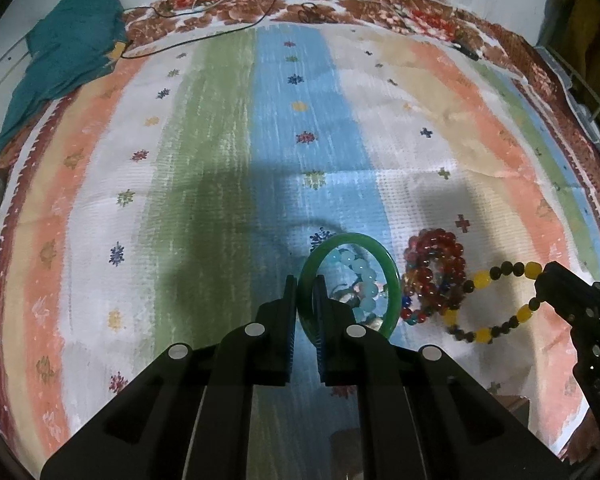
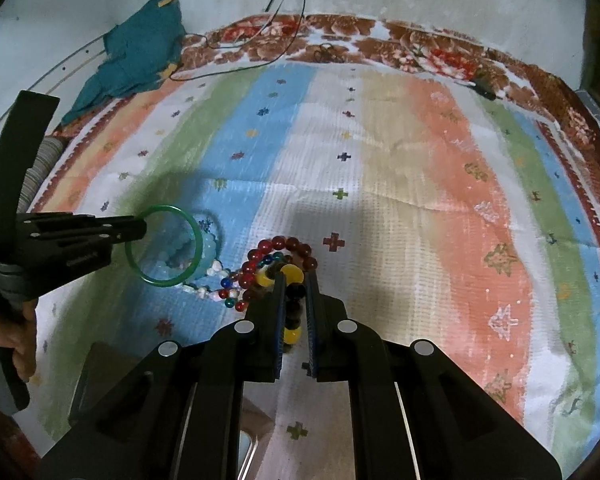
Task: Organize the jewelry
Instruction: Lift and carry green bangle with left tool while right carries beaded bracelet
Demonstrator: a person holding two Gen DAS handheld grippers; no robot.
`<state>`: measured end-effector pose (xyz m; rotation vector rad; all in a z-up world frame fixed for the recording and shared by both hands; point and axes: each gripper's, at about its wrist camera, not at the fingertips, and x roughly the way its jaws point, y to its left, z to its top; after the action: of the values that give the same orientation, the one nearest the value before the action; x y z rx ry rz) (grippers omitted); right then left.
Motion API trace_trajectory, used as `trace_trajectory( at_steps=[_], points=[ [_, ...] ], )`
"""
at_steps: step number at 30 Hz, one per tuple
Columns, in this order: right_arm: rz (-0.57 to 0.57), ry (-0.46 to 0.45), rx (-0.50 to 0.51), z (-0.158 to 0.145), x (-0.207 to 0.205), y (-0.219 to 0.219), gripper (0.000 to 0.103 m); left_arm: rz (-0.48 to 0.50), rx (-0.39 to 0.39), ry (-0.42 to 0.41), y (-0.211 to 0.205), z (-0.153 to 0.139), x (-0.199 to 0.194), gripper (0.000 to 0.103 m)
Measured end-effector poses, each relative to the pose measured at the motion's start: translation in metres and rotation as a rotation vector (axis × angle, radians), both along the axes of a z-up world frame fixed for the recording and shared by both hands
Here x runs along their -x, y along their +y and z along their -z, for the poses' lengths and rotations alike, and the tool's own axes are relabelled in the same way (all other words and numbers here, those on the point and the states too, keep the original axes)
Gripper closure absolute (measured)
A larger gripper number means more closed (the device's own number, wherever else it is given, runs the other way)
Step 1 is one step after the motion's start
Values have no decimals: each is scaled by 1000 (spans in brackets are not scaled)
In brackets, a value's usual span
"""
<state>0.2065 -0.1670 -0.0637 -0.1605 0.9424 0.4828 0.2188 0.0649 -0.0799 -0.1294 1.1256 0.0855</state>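
My left gripper (image 1: pixel 303 286) is shut on the rim of a green bangle (image 1: pixel 384 256), which hangs above the striped cloth (image 1: pixel 204 152). The right wrist view shows that same green bangle (image 2: pixel 198 240) held by the left gripper (image 2: pixel 142 229). My right gripper (image 2: pixel 294 280) is shut on a yellow-and-black bead bracelet (image 2: pixel 294 276), seen from the left as the yellow-and-black bracelet (image 1: pixel 482 280) dangling from the right gripper (image 1: pixel 546 276). On the cloth lie a pale blue bead bracelet (image 1: pixel 362 276), a dark red bead bracelet (image 1: pixel 440 256) and mixed coloured beads (image 2: pixel 230 284).
A teal cloth (image 1: pixel 68 52) lies bunched at the far left edge of the bed. Thin black cables (image 1: pixel 220 28) cross the floral border at the back. A hand (image 2: pixel 20 344) holds the left gripper's grip. A dark box corner (image 2: pixel 100 364) shows at the near edge.
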Motion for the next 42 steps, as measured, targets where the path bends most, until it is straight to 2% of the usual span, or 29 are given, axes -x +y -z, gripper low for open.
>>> trace_trajectory(
  at_steps=[11,24,35,42],
  points=[
    [26,-36,-5,-15,20,-10,93,16,17,-60,-13,-30,28,95],
    [21,-137,-32,-48,55,-8,93,55,15,-150,-32,-65,64,95],
    [15,-182,-60,-68,77,-12,93,56,30,-178,-36,-77,84,95],
    [1,-181,-80,-72,92,-13,93,59,38,-186,-41,-80,99,95]
  ],
)
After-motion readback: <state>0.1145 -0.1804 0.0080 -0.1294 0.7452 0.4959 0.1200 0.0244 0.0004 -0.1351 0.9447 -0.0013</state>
